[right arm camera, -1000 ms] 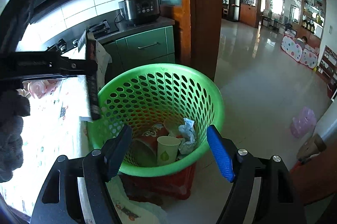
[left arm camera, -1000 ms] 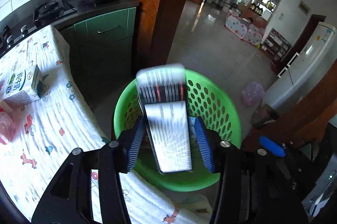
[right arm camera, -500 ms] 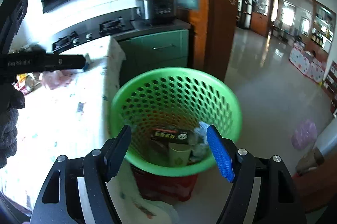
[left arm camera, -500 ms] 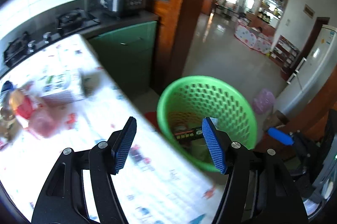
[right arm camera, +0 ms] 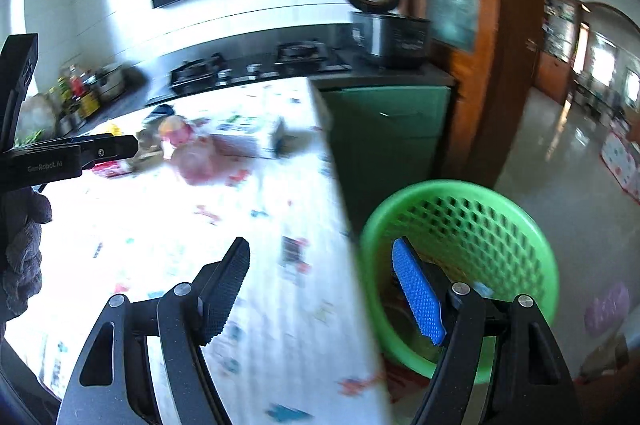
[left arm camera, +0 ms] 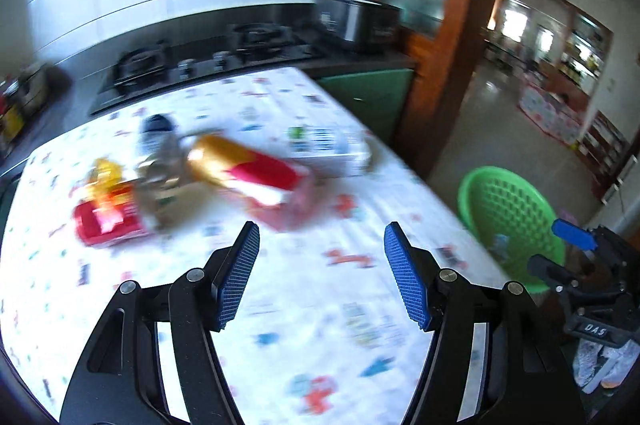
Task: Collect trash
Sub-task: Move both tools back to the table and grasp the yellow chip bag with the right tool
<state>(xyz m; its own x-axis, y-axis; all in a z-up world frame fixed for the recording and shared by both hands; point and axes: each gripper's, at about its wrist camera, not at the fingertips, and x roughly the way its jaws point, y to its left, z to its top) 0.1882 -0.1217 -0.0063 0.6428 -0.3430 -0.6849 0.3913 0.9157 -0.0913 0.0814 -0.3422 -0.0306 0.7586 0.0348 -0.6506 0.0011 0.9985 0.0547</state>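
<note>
Tongs of both hands are standing spread with nothing between the pads: the left tongs (left arm camera: pixel 322 275) are facing the remaining litter on the desk (left arm camera: pixel 304 325), while the right tongs (right arm camera: pixel 326 291) are straddling the desk's near edge, one pad over the cloth and one over the green perforated basket (right arm camera: pixel 516 213). Trash is lying in a blurred cluster at the far half of the desk: a gold-and-red can (left arm camera: pixel 240 167) on its side, a flat red packet (left arm camera: pixel 106 223), a pink plastic cup (left arm camera: pixel 292 203) and a white carton (left arm camera: pixel 328 145). The next pickup is probably best made on the can, across its narrow width. The cloth before the cluster is lying bare, leaving open room for approach. The basket is standing on the floor just beside the desk's right edge, so carried pieces must clear that edge before release.
</note>
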